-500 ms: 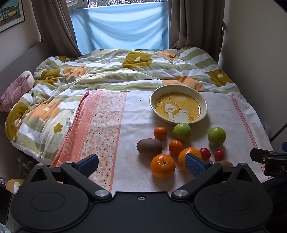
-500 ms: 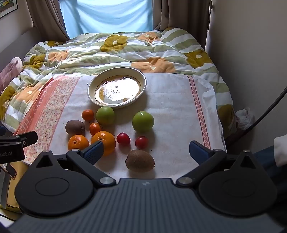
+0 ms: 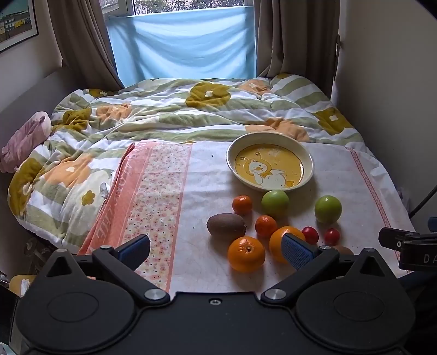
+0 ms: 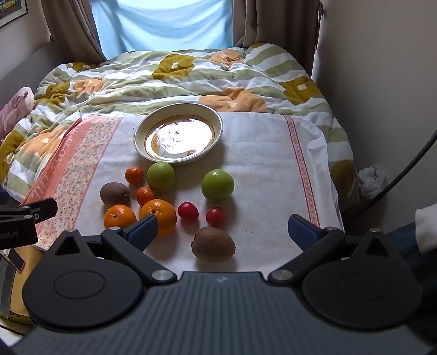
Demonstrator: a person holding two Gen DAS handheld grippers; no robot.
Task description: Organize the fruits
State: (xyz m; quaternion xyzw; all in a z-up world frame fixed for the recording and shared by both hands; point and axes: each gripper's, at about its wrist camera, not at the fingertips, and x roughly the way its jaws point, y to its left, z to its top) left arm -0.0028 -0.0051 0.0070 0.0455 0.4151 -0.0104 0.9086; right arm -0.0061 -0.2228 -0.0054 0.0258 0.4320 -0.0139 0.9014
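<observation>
A bedroom in a home is shown. A bed (image 3: 191, 114) is covered by a flowered blanket (image 3: 153, 109). Brown curtains (image 3: 295, 35) are hung beside a window (image 3: 180, 5). A framed picture (image 3: 16, 24) is hung on the wall.

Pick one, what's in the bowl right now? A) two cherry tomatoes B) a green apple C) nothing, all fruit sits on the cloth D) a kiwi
C: the bowl holds no fruit; the two green apples, both kiwis, both tomatoes and the oranges all lie on the cloth in front of it.
</observation>
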